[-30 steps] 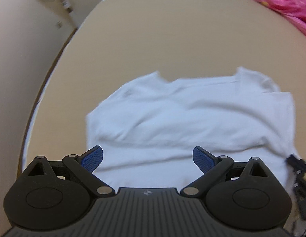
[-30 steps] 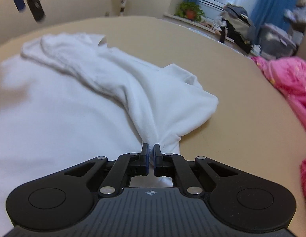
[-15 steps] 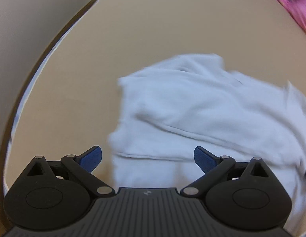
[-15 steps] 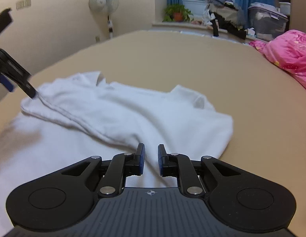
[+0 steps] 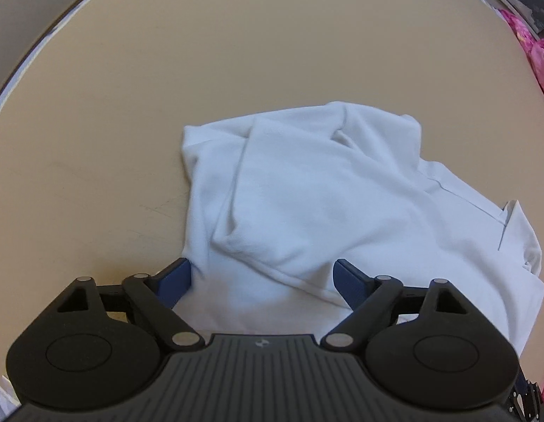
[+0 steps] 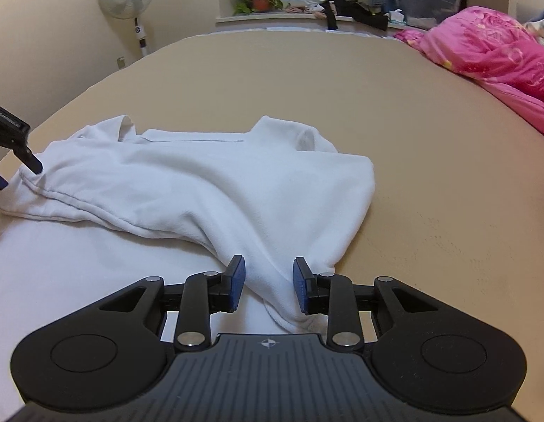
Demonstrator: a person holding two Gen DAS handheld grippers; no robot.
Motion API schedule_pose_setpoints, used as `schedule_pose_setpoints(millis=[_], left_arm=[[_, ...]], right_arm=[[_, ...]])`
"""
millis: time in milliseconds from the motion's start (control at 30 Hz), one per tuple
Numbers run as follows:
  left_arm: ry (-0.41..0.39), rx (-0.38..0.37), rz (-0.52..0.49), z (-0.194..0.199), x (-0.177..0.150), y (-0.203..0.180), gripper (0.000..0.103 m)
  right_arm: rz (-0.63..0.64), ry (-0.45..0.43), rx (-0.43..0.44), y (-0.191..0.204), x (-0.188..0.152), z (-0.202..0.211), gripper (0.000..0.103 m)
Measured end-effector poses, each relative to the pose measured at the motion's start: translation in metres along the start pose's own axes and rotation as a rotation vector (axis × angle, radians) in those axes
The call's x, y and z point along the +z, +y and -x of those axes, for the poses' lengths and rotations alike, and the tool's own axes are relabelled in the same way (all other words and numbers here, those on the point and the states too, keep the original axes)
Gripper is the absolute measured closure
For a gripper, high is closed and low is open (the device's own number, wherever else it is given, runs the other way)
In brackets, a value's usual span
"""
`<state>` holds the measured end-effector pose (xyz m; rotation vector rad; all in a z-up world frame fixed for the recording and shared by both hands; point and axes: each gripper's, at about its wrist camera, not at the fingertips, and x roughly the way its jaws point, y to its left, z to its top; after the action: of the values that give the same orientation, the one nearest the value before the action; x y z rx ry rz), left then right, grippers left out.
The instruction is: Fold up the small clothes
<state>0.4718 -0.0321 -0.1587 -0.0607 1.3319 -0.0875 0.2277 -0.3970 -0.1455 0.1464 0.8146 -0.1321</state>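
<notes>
The white shirt (image 6: 208, 190) lies folded over on the tan bed (image 6: 430, 183). A fold sits unpinched between the right hand-held gripper's (image 6: 269, 283) opening jaws; the left hand-held gripper's (image 5: 261, 281) spread jaws are closing over its near hem.

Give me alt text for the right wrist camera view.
A white shirt, partly folded over itself, lies on a tan surface, with the right gripper opening around a fold of it. A pink quilt lies at the far right.

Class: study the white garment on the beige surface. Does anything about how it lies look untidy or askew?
Yes. The white cotton shirt is folded over crookedly: its top layer runs diagonally, bunched into rumpled ridges, and the hem edge sags unevenly instead of lying flat and square.
</notes>
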Motion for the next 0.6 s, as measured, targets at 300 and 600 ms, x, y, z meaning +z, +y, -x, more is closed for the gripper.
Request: schedule_pose_setpoints(millis=[300,600], left_arm=[[-0.022,-0.027,0.009,0.029,0.000,0.008,0.016],[0.052,-0.068,0.021,-0.003,0.003,-0.012,0.011]], right_arm=[[-0.023,0.000,0.004,0.000,-0.002,-0.003,0.070],[-0.041,0.000,-0.001,-0.001,-0.004,-0.005,0.070]])
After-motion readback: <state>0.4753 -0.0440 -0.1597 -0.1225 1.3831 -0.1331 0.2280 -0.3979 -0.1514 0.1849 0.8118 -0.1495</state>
